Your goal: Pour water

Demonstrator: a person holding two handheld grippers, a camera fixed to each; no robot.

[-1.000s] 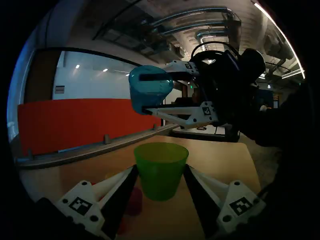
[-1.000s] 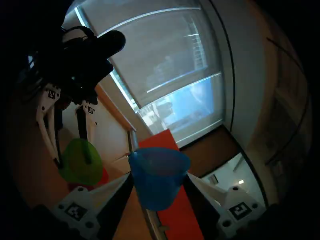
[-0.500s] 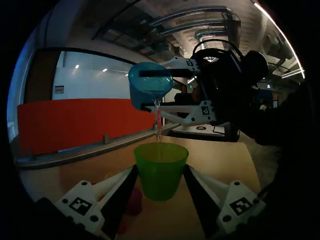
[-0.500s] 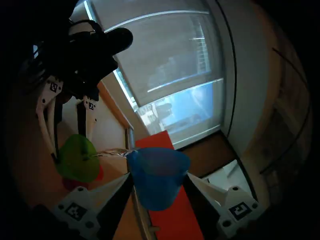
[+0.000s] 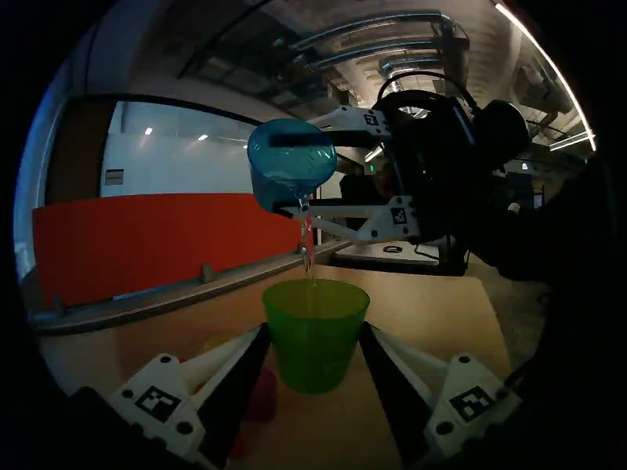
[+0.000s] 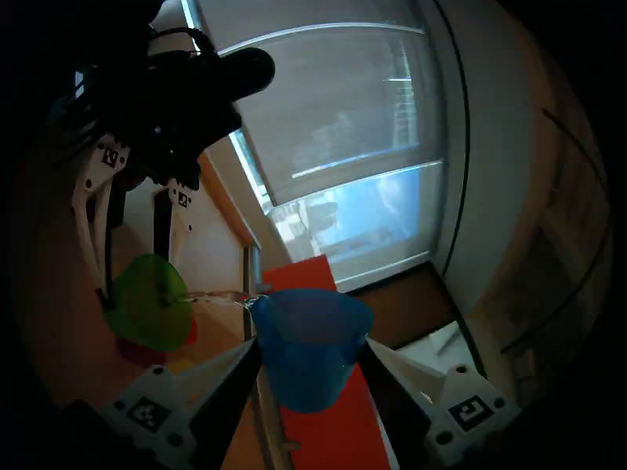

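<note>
Left gripper view: the wooden table runs ahead, with a long orange-red wall panel out at 9 o'clock and ceiling pipes up at 12. Low at 7 o'clock, a small red thing sits on the table just beside the near finger, and a yellow thing is close to it; both are too dim to name.

Now the cups. The left gripper has its two fingers pressed on either side of the green cup, which stands upright at 6 o'clock. Directly above, at 12 o'clock, the blue cup is tipped hard over, and a thin stream of water drops from its lip straight into the green cup's mouth. How much has gathered inside, I cannot tell.

Right gripper view: the right gripper is clamped on the blue cup from both sides, dead centre. The stream leaves its rim toward 9 o'clock, where the green cup waits. A bright window fills 12 to 2 o'clock.
</note>
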